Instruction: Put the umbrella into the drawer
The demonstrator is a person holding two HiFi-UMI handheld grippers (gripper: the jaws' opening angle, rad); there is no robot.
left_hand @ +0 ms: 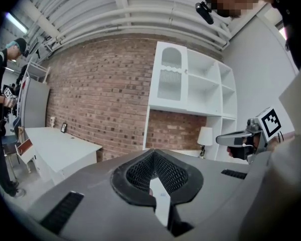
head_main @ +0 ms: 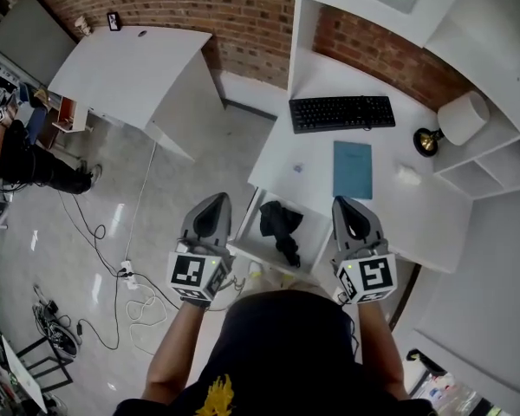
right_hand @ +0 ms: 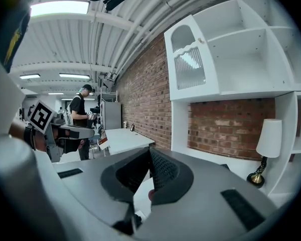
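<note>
A black folded umbrella point(head_main: 279, 224) lies inside the open white drawer point(head_main: 250, 248) under the desk's front edge. I hold both grippers up in front of my body, one on each side of the drawer and above it. My left gripper point(head_main: 217, 197) is shut with nothing in it; in the left gripper view its jaws point(left_hand: 153, 152) meet at the tip. On the other side, my right gripper point(head_main: 342, 200) is also shut and empty, its jaws point(right_hand: 148, 149) together in the right gripper view. Neither gripper touches the umbrella.
On the white desk point(head_main: 433, 219) lie a black keyboard point(head_main: 342, 113) and a blue notebook point(head_main: 353, 169), with a small lamp point(head_main: 455, 121) at the right. White shelves rise behind. A white table point(head_main: 130, 68) stands far left, cables point(head_main: 113, 276) trail on the floor, and a person point(head_main: 17, 159) sits at the left edge.
</note>
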